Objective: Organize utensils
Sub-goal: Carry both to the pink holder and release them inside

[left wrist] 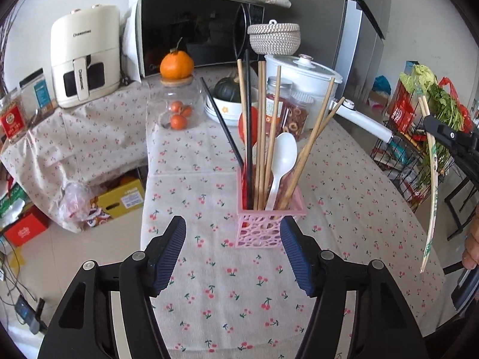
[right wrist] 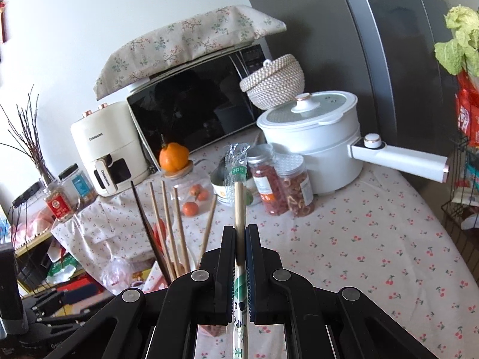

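Most utensils stand in the pink holder point(left wrist: 271, 227) at 12 o'clock of the open left tongs point(left wrist: 233, 254); the right tongs point(right wrist: 240, 239) grip the last wrapped chopsticks point(right wrist: 239, 206), not yet in.

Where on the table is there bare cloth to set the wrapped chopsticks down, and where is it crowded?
Bare cloth lies between the left gripper and the pink holder, and right of the holder toward the table edge. Crowded behind: jars, bowls, pot. Right gripper holds the chopsticks.

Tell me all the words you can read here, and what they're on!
"CHANGHONG": front of the white air fryer, and again on its handle.
Too small or blurred to read: the jar labels, the microwave logo, the yellow box, and the green print on the wrapped chopsticks.
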Demonstrator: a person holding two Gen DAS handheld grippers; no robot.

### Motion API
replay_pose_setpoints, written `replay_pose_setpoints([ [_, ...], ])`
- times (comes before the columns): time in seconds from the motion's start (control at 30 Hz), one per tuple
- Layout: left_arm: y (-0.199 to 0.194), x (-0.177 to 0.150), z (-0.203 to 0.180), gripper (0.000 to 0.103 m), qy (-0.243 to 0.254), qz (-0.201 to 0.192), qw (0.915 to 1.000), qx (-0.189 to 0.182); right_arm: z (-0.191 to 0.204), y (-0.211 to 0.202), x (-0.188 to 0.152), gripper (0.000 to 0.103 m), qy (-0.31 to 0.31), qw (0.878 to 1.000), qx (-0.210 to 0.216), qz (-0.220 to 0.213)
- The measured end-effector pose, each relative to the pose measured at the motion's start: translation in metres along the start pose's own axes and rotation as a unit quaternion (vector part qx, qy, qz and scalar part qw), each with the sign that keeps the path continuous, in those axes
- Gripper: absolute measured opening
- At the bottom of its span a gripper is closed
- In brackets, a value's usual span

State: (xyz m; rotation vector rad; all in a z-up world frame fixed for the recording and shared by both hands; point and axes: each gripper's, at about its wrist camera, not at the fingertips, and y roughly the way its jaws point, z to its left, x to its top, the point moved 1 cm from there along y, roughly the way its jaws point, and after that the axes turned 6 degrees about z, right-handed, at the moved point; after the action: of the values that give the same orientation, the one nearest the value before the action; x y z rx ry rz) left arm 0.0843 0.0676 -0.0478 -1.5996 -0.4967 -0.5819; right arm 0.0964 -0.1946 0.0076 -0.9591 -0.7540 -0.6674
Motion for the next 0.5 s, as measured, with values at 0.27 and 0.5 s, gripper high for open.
replay_pose_setpoints([
  [0.27, 0.018, -0.003, 0.017, 0.075, -0.026, 0.073, 0.9969, -0.010, 0.046, 0.029, 0.001, 0.005, -0.002, 1.000, 0.022, -0.020],
  [0.5, 0.020, 0.002, 0.029, 0.083, -0.016, 0.093, 0.9955, 0.000, 0.083, 0.067, 0.010, 0.005, -0.012, 0.999, 0.010, -0.051],
])
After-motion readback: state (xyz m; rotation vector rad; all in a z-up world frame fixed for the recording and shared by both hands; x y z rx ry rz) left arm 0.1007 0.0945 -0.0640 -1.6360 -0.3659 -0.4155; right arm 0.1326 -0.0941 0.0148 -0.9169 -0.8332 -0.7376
